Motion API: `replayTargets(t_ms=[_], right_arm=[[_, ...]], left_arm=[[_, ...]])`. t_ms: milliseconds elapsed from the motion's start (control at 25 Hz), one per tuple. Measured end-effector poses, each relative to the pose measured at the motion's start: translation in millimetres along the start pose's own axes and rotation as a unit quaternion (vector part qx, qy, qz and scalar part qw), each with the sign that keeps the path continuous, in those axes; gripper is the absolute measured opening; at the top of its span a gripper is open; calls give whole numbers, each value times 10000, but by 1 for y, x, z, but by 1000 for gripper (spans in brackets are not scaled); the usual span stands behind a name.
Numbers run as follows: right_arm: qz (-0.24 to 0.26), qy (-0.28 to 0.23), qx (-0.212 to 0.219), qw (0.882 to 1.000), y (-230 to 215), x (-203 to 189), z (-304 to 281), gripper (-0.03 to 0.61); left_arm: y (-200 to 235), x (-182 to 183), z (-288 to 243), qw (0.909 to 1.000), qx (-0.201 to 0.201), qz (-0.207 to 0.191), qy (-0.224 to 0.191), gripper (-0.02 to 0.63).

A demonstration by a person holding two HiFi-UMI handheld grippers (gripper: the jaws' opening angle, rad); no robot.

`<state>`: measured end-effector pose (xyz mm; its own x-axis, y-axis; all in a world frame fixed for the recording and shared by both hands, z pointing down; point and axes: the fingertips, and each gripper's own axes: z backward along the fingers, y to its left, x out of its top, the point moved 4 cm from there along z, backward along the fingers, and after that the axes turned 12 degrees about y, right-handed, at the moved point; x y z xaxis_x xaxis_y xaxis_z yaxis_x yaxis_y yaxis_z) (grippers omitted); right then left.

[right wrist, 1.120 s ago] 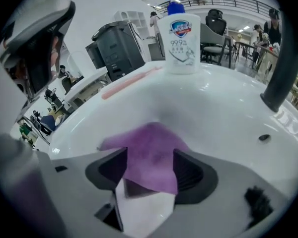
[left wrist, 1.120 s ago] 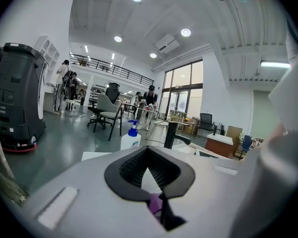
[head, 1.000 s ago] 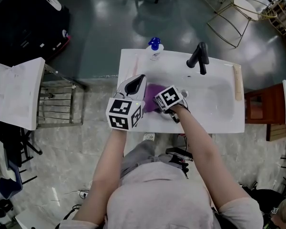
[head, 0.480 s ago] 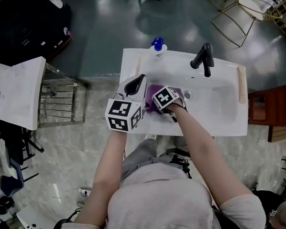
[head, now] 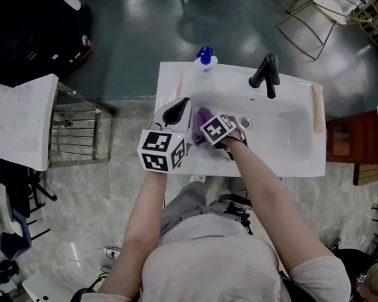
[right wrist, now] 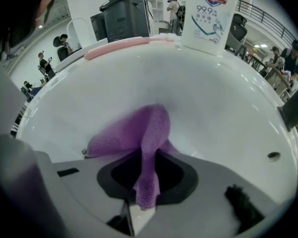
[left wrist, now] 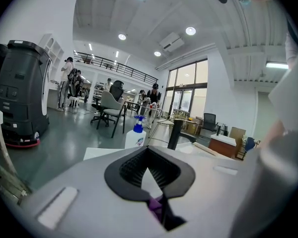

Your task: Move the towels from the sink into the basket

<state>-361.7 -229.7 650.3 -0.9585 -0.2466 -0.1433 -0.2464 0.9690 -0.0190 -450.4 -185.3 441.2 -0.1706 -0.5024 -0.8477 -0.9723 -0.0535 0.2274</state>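
Grasp step: in white sink (head: 290, 150), left tool (head: 184, 109) idle with jaws together, right tool (right wrist: 144, 182) just closed and clamped on bunched purple towel (right wrist: 134, 135) at basin's 9 o'clock; next likely needs lifting clear of rim, then carrying toward basket, maybe wire rack (head: 75, 134) at 9 o'clock.

The towel (right wrist: 150, 129) is purple, the sink (head: 290, 134) plain white. The tap (head: 266, 75) is black; the bottle (head: 205, 63) has a blue cap.

Purple towel (right wrist: 151, 128) fuzzy terry cloth; sink (right wrist: 213, 93) smooth glossy white; faucet (head: 265, 75) matt black; soap bottle (right wrist: 208, 14) plastic.
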Motion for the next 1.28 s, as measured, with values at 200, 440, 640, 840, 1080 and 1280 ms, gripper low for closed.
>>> replayTargets(t_ms=[200,440,640,840,1080,1280], right_arm=[[49,-233,214,9995,2,-1,19,81],[-324,-474,512,9970,5,-5,38,81],[-557,-821,561,9935,6,-6,64,81],[-582,-1101,502,9909,8,-11,88,81],[-630,-1527,358,9856,8,-20,122,81],[-685,-1790,231,9812,9,-32,147,81]], left_arm=[[-4,2,4,10000,11,-55,-20,6],[-12,2,6,9999,23,-156,-46,6],[-20,2,6,9999,-22,-140,-89,6],[-30,5,8,9997,-57,-142,-177,6],[-44,9,14,9994,-75,-158,-282,6],[-62,14,22,9990,-99,-210,-389,6]])
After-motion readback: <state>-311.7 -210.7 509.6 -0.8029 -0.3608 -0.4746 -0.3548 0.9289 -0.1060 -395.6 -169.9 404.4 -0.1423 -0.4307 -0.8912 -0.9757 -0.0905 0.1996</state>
